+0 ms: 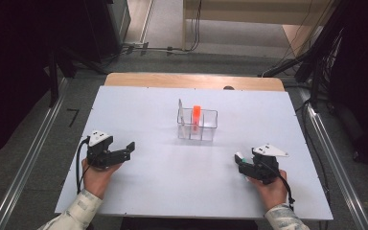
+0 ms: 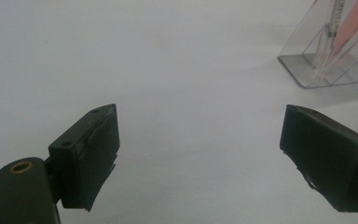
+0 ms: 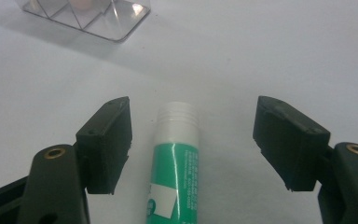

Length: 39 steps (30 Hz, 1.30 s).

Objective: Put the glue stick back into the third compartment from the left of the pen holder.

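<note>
Lying between the wide-spread jaws of the right gripper [image 3: 193, 144] in the right gripper view is a green-and-white plastic glue stick [image 3: 175, 172] with a ribbed white cap end, flat on the white table [image 3: 261, 56]; neither pad touches it, so it looks lined up for a pinch. Beyond it stands a clear plastic compartment organiser [image 3: 91, 16].

Left gripper view: the left gripper [image 2: 200, 149] is also spread, with nothing between its pads, likely idling.

High view: both hands rest near the table's front edge, apart at either side, with the organiser between and beyond them holding an upright orange tube [image 1: 196, 115], probably where the stick goes.
</note>
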### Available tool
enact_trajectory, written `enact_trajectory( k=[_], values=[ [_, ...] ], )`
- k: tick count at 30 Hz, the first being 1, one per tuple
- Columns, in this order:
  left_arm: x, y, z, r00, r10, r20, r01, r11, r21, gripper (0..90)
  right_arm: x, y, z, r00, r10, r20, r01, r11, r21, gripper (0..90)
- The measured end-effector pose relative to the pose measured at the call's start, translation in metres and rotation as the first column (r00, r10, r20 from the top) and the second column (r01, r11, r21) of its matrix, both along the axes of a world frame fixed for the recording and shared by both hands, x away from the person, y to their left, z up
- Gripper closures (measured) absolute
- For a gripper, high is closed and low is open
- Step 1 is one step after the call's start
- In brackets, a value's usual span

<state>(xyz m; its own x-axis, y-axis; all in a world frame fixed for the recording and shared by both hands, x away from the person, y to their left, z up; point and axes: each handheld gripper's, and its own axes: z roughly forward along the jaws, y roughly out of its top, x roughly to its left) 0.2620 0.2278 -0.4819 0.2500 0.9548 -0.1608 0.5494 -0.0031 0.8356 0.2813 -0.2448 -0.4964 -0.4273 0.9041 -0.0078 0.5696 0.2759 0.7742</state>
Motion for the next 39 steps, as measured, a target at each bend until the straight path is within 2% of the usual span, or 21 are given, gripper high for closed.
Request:
enact_trajectory(
  k=[21, 35, 39],
  values=[
    [0.0, -0.001, -0.001, 1.0, -0.003, -0.003, 0.003, 1.0, -0.001, 12.4, 0.003, 0.007, -0.009, 0.9993, 0.012, -0.036, -0.013, 0.9992, -0.038, 29.5],
    [0.0, -0.001, 0.0, 1.0, 0.001, -0.003, -0.001, 1.0, -0.004, 12.4, 0.004, 0.011, -0.016, 0.9991, 0.004, -0.042, -0.006, 0.9983, -0.058, 36.6],
    [0.0, -0.001, -0.001, 1.0, -0.001, -0.004, 0.001, 1.0, -0.004, 12.4, 0.004, 0.011, -0.019, 0.9989, 0.013, -0.045, -0.016, 0.9982, -0.058, 42.1]
  ],
)
